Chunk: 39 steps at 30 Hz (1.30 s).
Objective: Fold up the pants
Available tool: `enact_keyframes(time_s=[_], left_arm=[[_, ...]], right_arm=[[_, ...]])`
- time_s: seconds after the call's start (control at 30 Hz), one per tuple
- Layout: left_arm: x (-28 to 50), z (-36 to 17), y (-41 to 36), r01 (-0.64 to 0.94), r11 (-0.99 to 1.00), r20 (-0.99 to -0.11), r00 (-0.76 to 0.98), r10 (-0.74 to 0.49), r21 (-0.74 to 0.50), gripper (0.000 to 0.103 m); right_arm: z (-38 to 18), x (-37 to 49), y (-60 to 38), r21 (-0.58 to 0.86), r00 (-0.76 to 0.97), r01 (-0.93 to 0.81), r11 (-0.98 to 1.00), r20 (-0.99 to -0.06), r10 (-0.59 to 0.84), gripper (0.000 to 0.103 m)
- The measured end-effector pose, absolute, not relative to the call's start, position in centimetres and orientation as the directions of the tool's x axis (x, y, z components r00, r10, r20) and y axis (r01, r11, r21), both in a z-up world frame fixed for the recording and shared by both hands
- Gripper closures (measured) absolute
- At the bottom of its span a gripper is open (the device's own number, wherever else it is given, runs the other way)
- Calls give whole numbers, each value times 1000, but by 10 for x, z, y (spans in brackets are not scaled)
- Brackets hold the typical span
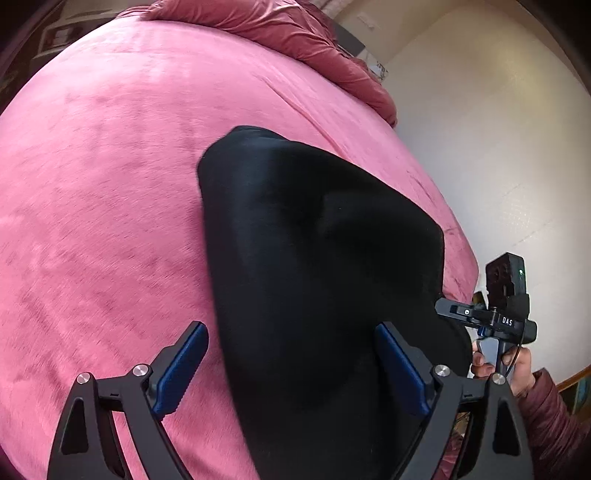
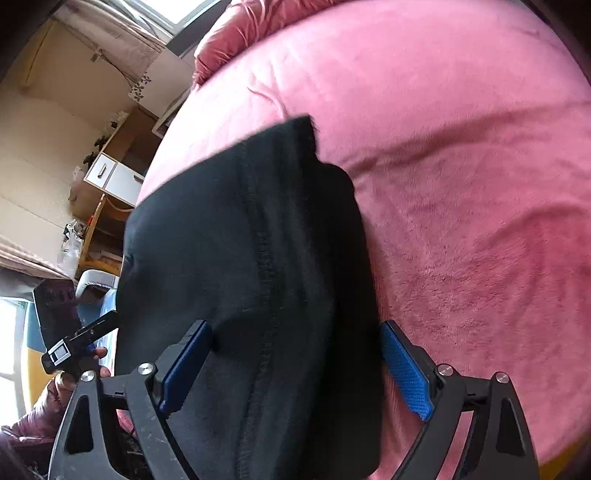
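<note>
Black pants (image 1: 314, 258) lie folded into a thick bundle on a pink plush bed cover (image 1: 110, 184). My left gripper (image 1: 291, 365) stands open astride the bundle's near end, with a strip of pink showing between its left pad and the cloth. In the right wrist view the same pants (image 2: 240, 240) show a stitched seam running lengthwise. My right gripper (image 2: 295, 369) is open too, straddling the near end without its blue pads pressing in. Each view also catches the other tool held in a hand: the right one (image 1: 491, 314) and the left one (image 2: 74, 347).
A crumpled pink duvet (image 1: 295, 33) lies heaped at the bed's far end. The cream wall (image 1: 480, 147) runs close beside the bed. Past the bed's other edge stand a wooden cabinet with white drawers (image 2: 114, 173) and a chair (image 2: 92, 284).
</note>
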State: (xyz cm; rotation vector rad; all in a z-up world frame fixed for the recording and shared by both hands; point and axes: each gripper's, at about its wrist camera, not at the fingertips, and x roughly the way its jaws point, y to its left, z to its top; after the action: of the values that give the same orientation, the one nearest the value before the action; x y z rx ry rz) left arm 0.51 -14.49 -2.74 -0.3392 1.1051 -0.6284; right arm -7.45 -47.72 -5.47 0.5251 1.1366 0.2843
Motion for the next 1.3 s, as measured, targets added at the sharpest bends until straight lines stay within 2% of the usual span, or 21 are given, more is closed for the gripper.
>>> enact_keyframes(time_s=[0.1, 0.23, 0.43, 0.53, 0.6, 0.67, 0.8, 1.17, 1.3], left_arm=[[10, -31, -160, 319, 793, -747, 283, -602, -518, 10], [7, -30, -189, 383, 845, -809, 311, -499, -374, 10], [1, -31, -208, 380, 865, -818, 345, -461, -328, 11], [-7, -28, -217, 395, 863, -813, 357, -460, -314, 20], [-10, -23, -221, 417, 860, -806, 374, -458, -295, 30], [-13, -20, -225, 435, 855, -800, 384, -460, -283, 35], [-22, -14, -228, 432, 858, -794, 400, -458, -277, 43], [-41, -2, -222, 444, 854, -760, 445, -474, -272, 55], [-45, 3, -207, 441, 853, -752, 453, -479, -278, 58]], right_arm=[[-67, -69, -478, 569, 376, 39, 821, -770, 516, 8], [-74, -68, -472, 572, 359, 13, 820, -768, 530, 8], [-79, -65, -471, 595, 356, 12, 804, -753, 553, 8], [-79, -65, -471, 587, 358, 5, 810, -757, 547, 9], [-78, -65, -468, 575, 360, -7, 818, -762, 539, 17], [-75, -67, -463, 562, 361, -13, 827, -768, 528, 24], [-70, -68, -455, 549, 364, -19, 836, -775, 517, 29], [-47, -87, -432, 530, 396, -32, 848, -772, 497, 53], [-36, -96, -421, 515, 405, -53, 856, -772, 489, 57]])
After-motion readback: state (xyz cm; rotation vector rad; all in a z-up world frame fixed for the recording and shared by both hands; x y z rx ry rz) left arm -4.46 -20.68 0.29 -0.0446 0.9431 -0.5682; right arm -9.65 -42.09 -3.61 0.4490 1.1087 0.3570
